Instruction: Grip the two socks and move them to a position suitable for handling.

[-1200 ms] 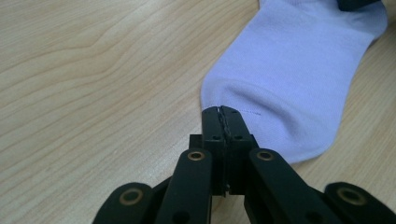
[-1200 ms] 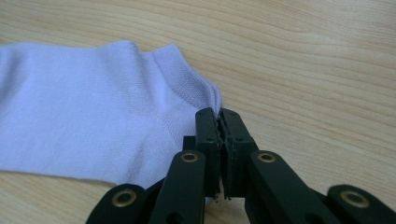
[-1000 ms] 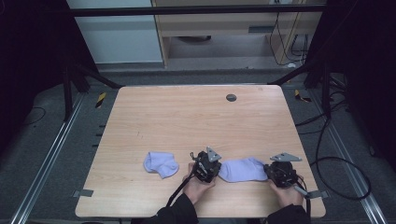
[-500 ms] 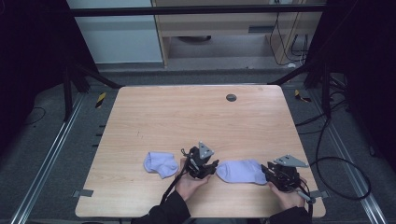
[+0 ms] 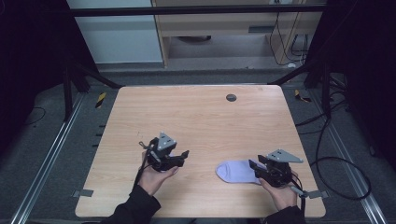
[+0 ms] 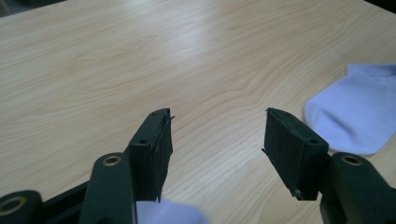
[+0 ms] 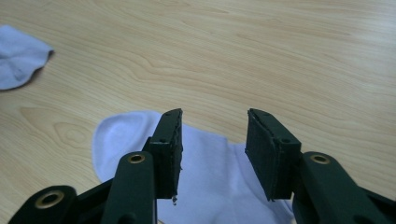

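Two pale lilac socks lie on the wooden table. One sock lies flat at the front right, and my right gripper hovers over its right end. In the right gripper view its jaws stand apart above that sock and do not touch it. My left gripper is at the front left, pointing right. The second sock lies just under and behind its jaws, mostly hidden by the hand. Both grippers' jaws have just been opening, with nothing between the pads.
A dark round grommet sits near the table's far edge. Bare wood spreads across the middle and back of the table. Cables trail from both grippers over the front edge. A metal frame and cabinets stand beyond the table.
Both grippers let go of the right sock's ends and opened. The left gripper lifted and moved left, over the other sock. The right gripper rose slightly.
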The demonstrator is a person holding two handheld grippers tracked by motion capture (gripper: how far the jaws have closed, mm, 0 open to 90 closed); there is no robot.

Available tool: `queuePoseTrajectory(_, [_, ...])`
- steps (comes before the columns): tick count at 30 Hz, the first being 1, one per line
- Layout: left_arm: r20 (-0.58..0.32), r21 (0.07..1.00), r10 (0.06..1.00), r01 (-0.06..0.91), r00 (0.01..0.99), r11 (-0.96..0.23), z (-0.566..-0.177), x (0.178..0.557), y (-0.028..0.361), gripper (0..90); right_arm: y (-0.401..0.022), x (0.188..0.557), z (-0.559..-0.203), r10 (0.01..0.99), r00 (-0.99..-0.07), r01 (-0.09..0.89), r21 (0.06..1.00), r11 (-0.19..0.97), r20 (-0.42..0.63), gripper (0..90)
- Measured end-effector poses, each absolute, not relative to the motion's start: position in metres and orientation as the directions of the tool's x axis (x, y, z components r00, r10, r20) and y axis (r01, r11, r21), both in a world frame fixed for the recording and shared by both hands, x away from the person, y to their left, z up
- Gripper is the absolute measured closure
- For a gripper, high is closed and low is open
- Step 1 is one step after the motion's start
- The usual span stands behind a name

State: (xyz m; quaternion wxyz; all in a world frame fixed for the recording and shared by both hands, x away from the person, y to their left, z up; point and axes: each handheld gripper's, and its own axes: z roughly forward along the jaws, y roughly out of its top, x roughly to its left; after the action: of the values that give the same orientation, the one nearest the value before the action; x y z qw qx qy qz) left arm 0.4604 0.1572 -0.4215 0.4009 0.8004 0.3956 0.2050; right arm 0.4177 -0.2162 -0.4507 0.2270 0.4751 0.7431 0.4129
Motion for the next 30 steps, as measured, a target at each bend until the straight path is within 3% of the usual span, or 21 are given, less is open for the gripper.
queuePoseTrajectory(17, [-0.038,0.798,0.91,0.561,0.412,-0.221,-0.441,0.442,0.268,38.2,-0.142,0.442,-0.437,0.81,-0.582,0.493,0.822,0.283,0.07,56.0])
queuePoseTrajectory(30, [-0.041,0.747,0.933,0.63,0.358,-0.209,-0.469,0.447,0.286,42.8,-0.063,0.452,-0.437,0.711,-0.7,0.455,0.809,0.372,0.067,60.9])
